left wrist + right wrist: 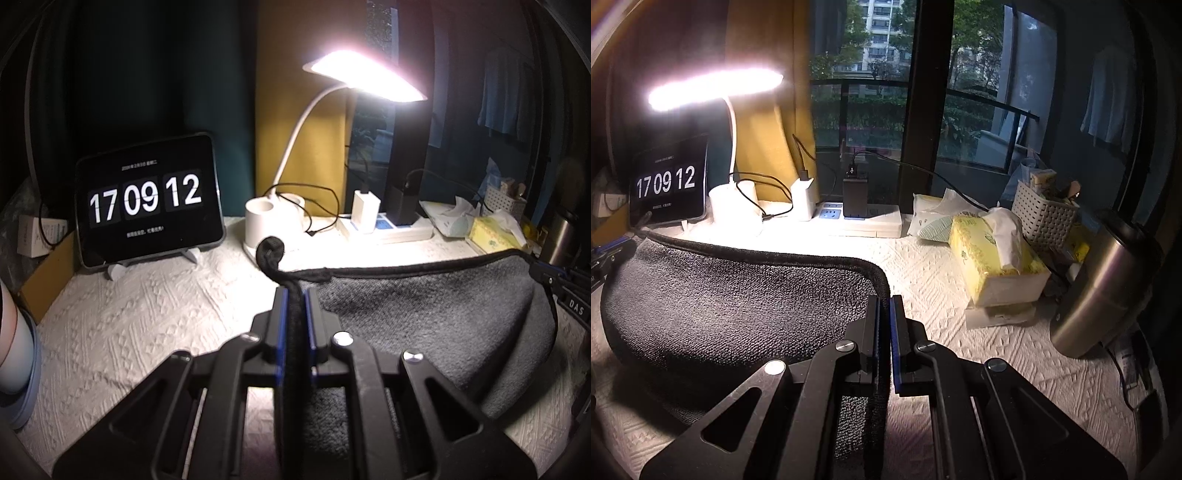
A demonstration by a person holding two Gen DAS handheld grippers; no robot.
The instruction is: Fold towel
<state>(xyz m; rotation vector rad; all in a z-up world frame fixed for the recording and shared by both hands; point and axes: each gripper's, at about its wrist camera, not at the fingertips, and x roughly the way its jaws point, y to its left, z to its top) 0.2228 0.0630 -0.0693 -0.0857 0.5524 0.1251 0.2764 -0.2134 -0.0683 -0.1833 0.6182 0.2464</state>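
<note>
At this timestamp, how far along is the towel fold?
Done: both corners are gripped, the left tool and right tool each shut on the grey towel. In hand: its edge is lifted, sagging between them. Left: laying that edge over and flattening; no finished fold shows.

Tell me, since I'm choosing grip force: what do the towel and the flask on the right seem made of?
Towel: soft dark grey looped fabric, likely microfibre or terry, with a stitched black hem. Flask: apparently brushed stainless steel, judging by its dull metallic sheen.
</note>
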